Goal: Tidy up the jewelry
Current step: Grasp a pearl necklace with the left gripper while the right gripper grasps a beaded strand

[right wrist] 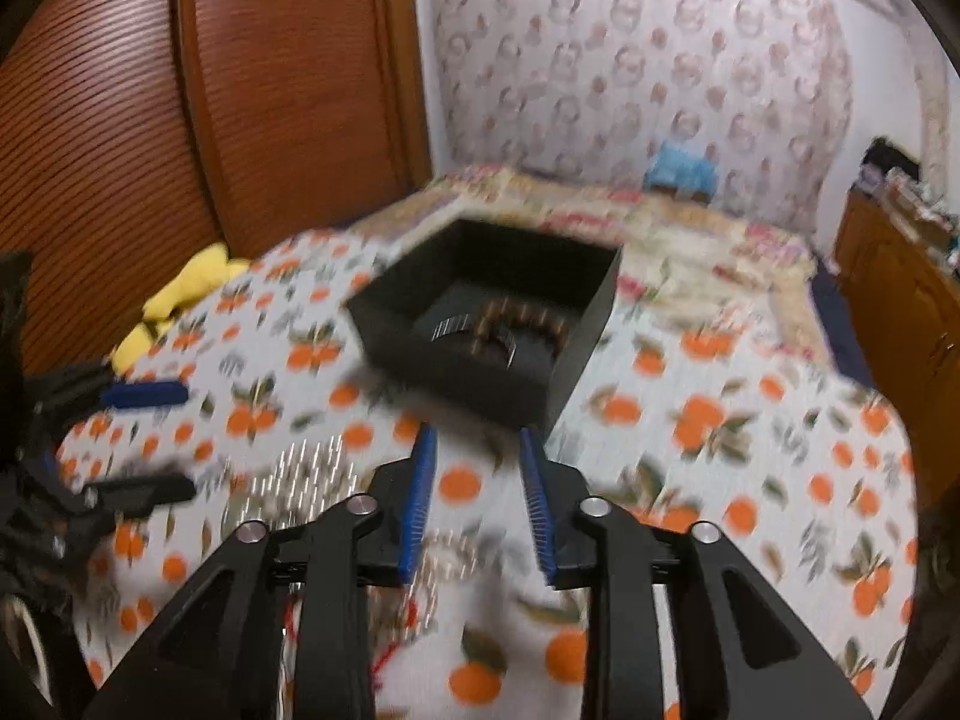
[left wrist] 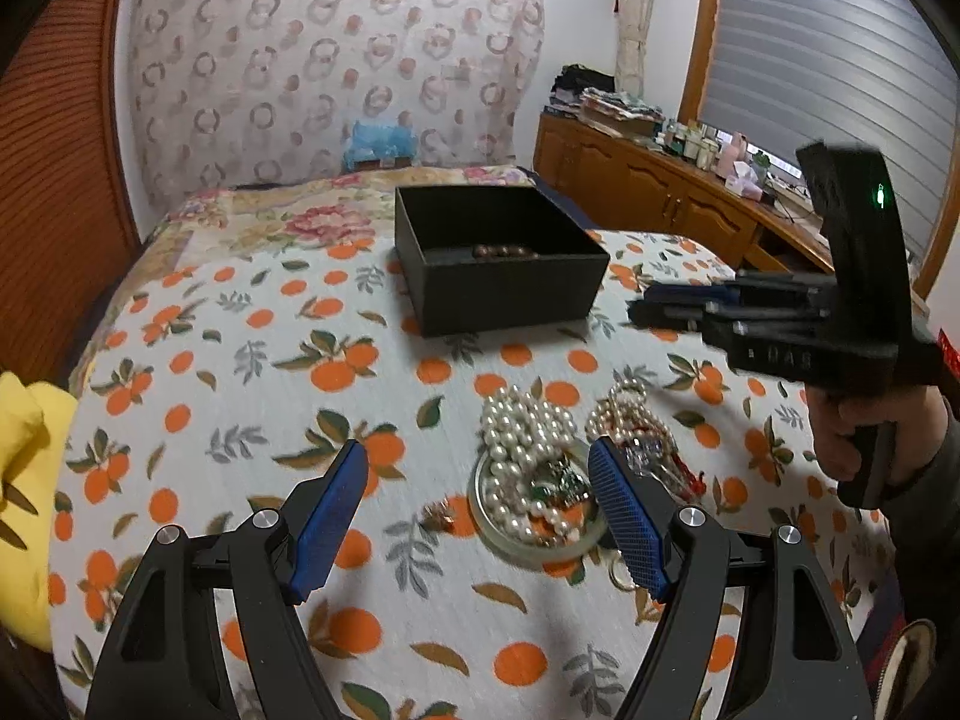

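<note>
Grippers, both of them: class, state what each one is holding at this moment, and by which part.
Nothing is held. The left gripper is open above the pearl necklaces; the right gripper is open and empty before the black box.

Left gripper (left wrist: 480, 474) fingers spread wide, right gripper (right wrist: 474, 450) fingers parted, empty

Ahead of the left gripper (left wrist: 477, 474), an open box (left wrist: 510, 294) holding a bead bracelet (left wrist: 501, 251) sits on the bedspread (left wrist: 240, 360), a dish (left wrist: 528, 543) heaped with pearl necklaces (left wrist: 522, 438) lies between its 2 fingers, and the right gripper (left wrist: 654, 303) hovers beside the box, at its right.
</note>
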